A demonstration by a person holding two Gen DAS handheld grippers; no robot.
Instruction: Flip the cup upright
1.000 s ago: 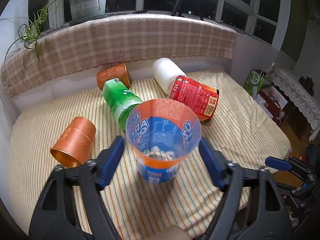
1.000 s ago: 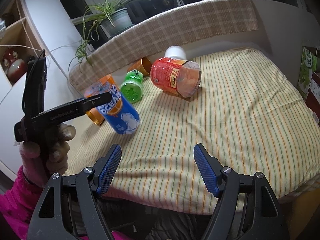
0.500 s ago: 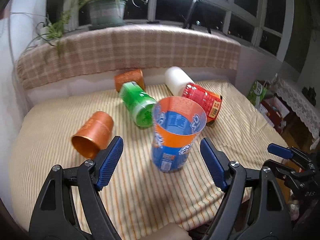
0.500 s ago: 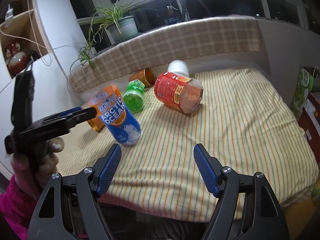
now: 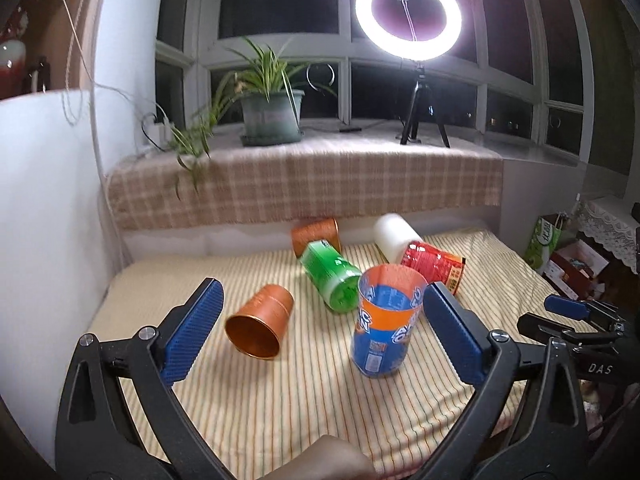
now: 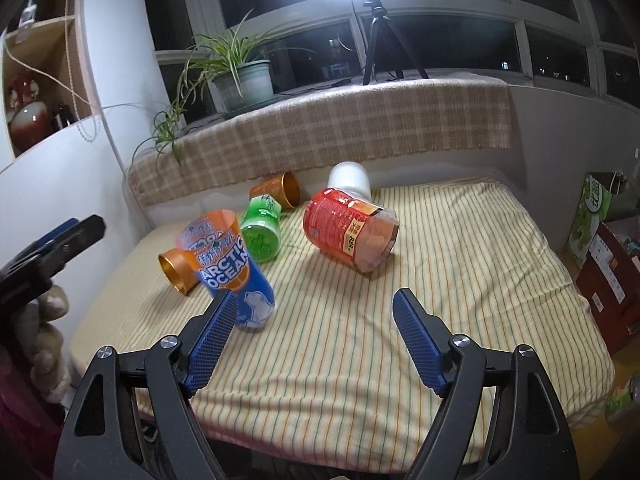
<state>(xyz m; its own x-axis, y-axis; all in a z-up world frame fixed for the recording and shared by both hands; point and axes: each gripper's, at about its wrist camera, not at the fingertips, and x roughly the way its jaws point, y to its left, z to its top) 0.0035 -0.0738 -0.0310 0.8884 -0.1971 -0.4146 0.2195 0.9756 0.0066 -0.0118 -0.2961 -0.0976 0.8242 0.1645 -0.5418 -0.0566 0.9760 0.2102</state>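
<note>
A blue and orange Arctic Ocean cup stands upright, mouth up, on the striped cloth; it also shows in the right wrist view. My left gripper is open and empty, pulled back from the cup, its right finger close beside it. My right gripper is open and empty over the cloth's front part, its left finger overlapping the cup's base in view. An orange cup, a green cup, a red cup, a white cup and a second orange cup lie on their sides.
The striped cloth covers a raised surface that drops off at the front and right. A plaid-covered ledge runs behind, with a potted plant and a ring light on a tripod. Boxes stand at the right.
My left gripper has drawn back and tilted up, away from the blue and orange cup, which stays upright on the cloth. The right gripper has also tilted up slightly.
</note>
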